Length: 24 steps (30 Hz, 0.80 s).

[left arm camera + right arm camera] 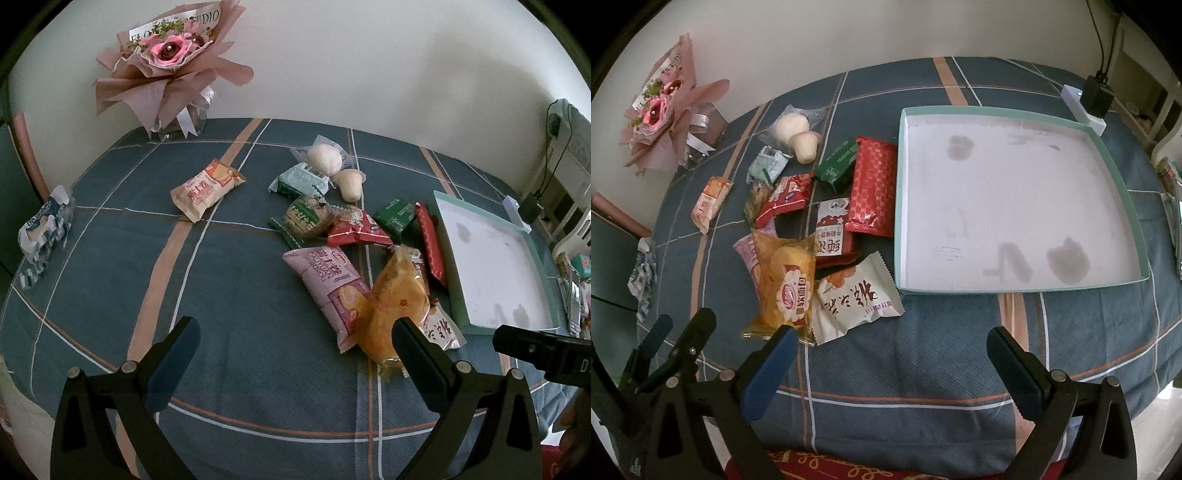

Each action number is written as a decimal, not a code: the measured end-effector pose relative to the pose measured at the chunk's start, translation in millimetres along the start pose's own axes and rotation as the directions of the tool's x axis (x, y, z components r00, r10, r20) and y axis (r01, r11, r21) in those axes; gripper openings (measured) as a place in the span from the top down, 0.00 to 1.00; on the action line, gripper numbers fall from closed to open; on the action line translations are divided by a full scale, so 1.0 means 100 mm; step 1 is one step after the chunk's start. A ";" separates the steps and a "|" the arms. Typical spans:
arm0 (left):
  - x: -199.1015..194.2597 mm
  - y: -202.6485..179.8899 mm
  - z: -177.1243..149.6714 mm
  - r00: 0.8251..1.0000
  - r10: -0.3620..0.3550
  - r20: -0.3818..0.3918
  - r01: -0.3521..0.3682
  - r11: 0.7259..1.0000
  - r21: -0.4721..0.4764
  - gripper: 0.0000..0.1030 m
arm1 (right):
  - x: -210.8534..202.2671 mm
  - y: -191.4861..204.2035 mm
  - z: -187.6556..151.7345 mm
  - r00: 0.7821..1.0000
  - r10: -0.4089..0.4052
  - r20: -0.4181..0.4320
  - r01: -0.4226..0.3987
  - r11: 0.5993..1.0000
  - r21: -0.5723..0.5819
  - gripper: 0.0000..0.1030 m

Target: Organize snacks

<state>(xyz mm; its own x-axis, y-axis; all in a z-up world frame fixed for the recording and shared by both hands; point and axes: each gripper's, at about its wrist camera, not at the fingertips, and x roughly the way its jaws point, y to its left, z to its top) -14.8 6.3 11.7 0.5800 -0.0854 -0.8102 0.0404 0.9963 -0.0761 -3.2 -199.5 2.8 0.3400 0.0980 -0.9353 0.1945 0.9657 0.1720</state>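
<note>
Left gripper [295,350]: jaws spread wide, nothing between them, held low and pointing forward. Right gripper [890,358]: jaws likewise wide apart, empty, level. The two sit side by side, near each other, apparently not touching; hands hidden.

- Tablecloth [886,369]: dark blue w/ orange & white check lines.
- Box [1123,177]: mint-green walls, white inside w/ greyish stains.
- Long packet [871,184]: red, small repeating pattern.
- Bread bag [786,280]: yellow-orange.
- Roll packet [325,288]: lilac, maybe pinkish.
- Bouquet [166,70]: dusty-pink wrap.
</note>
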 end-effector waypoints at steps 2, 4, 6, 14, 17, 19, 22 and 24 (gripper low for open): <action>0.01 0.00 0.00 1.000 -0.002 -0.002 0.002 1.000 0.000 0.00 | 0.00 0.00 0.00 1.000 0.000 -0.001 0.000 1.000 -0.001 0.00; 0.01 0.00 0.00 1.000 -0.002 -0.003 0.002 1.000 -0.001 0.00 | 0.00 0.00 0.00 1.000 -0.001 -0.001 0.001 1.000 -0.001 0.00; 0.02 0.01 -0.01 1.000 -0.004 -0.005 0.004 1.000 -0.002 0.00 | 0.01 0.00 0.00 1.000 -0.001 -0.002 0.001 1.000 -0.003 0.00; 0.03 0.01 -0.01 1.000 -0.008 -0.012 0.008 1.000 -0.006 0.00 | 0.02 0.01 0.01 1.000 -0.002 -0.004 0.002 1.000 -0.003 0.00; 0.04 0.02 -0.02 1.000 -0.008 -0.017 0.008 1.000 -0.008 0.00 | 0.02 0.01 0.01 1.000 -0.001 -0.004 0.001 1.000 -0.002 0.00; 0.05 0.02 -0.02 1.000 -0.009 -0.020 0.009 1.000 -0.010 0.00 | 0.04 0.01 0.01 1.000 -0.002 -0.008 0.002 1.000 -0.001 0.00; 0.06 0.03 -0.02 1.000 -0.011 -0.024 0.010 1.000 -0.014 0.00 | 0.05 0.03 0.01 1.000 -0.007 -0.010 0.007 1.000 -0.003 0.00; 0.08 0.04 -0.02 0.999 -0.009 -0.032 0.009 1.000 -0.017 0.00 | 0.06 0.03 0.01 1.000 -0.009 -0.012 0.009 1.000 -0.005 0.00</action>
<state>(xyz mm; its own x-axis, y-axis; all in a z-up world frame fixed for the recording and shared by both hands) -11.8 9.6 4.1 0.5531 -0.0949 -0.8277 0.0320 0.9952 -0.0927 0.6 -196.0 -1.6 0.3275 0.0924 -0.9403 0.1927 0.9678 0.1622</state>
